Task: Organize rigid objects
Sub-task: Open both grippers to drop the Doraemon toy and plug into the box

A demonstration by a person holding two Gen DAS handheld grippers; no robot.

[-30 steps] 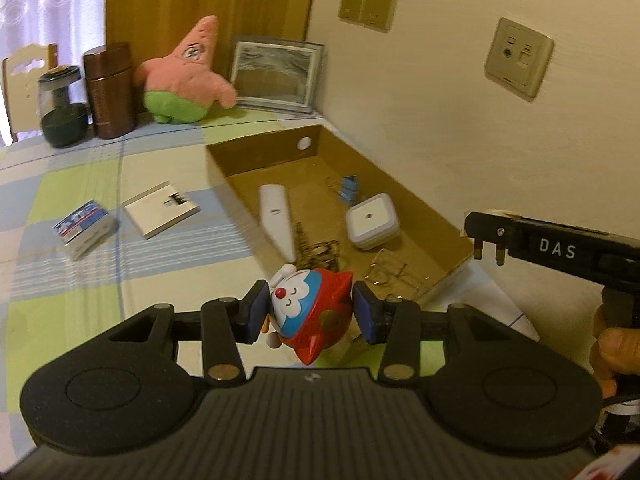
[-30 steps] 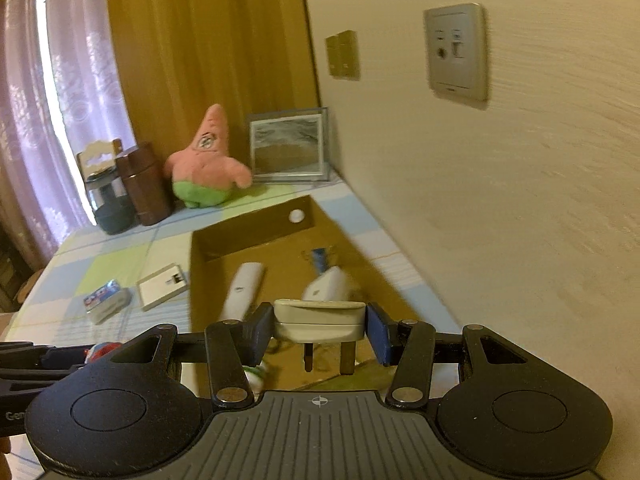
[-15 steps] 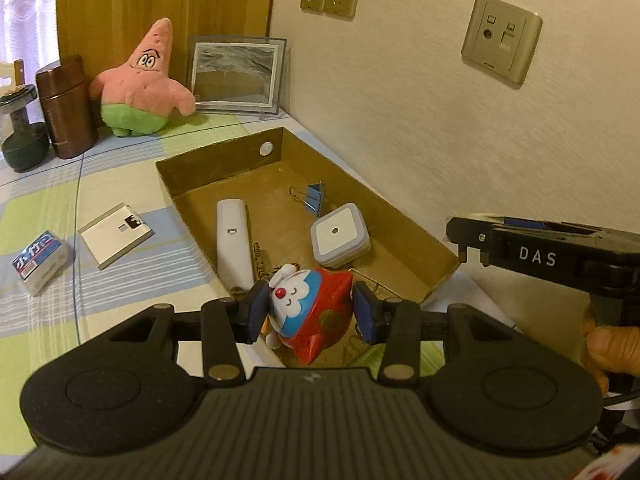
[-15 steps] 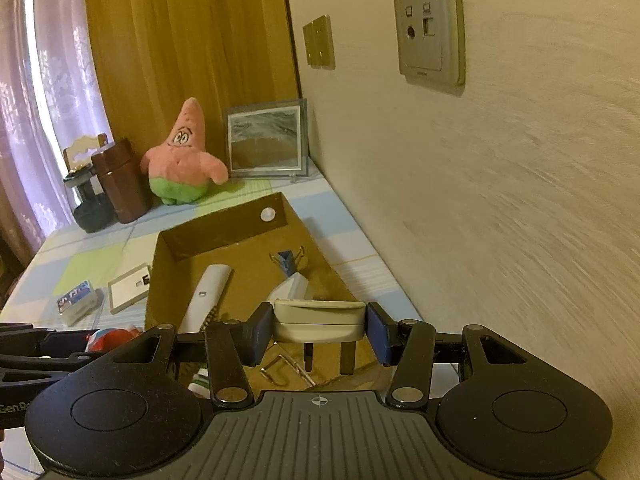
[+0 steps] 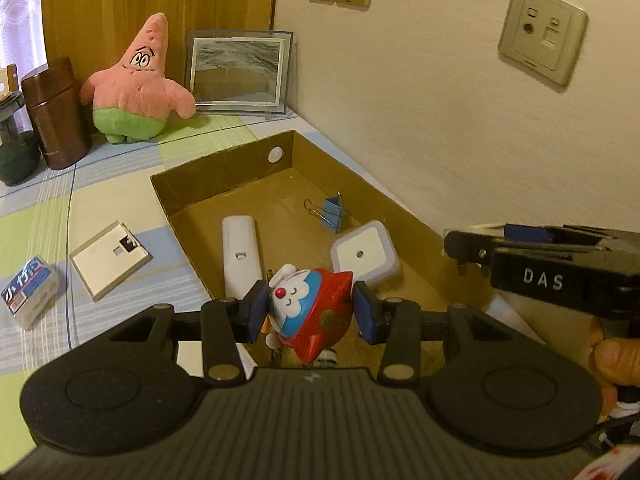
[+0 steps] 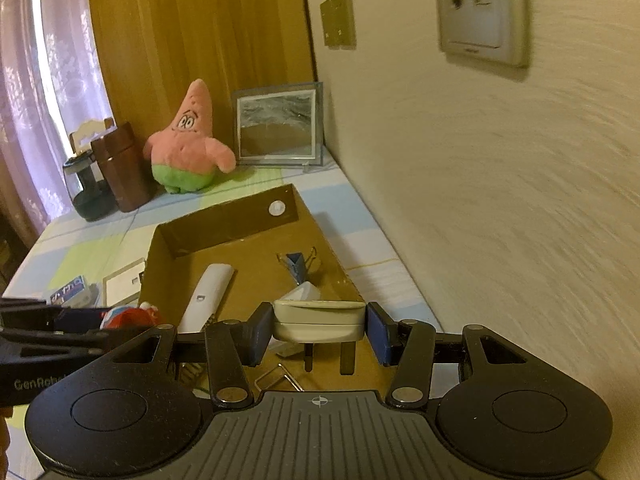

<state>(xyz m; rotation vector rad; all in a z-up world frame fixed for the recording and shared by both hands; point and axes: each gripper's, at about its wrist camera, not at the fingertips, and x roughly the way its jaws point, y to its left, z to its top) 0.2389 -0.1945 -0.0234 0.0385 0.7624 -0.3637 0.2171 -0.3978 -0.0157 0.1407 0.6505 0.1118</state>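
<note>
My left gripper (image 5: 308,312) is shut on a red and blue Doraemon figure (image 5: 310,312), held above the near end of the open cardboard box (image 5: 224,172). My right gripper (image 6: 319,326) is shut on a cream plug adapter (image 6: 319,322), prongs down, above the box's near right side (image 6: 340,264). The right gripper also shows in the left wrist view (image 5: 532,264) at the right. In the box lie a white remote (image 5: 241,256), a square white night light (image 5: 365,258), a blue binder clip (image 5: 332,212) and loose wire clips (image 6: 280,376).
On the checked tablecloth left of the box lie a white switch plate (image 5: 110,258) and a small blue packet (image 5: 28,290). At the back stand a Patrick plush (image 5: 136,88), a framed picture (image 5: 238,74), a brown canister (image 5: 54,114) and a dark jar (image 5: 14,152). The wall (image 5: 420,120) runs along the right.
Both grippers have moved forward over the box with their objects still held. The box contents now sit closer in both views.
</note>
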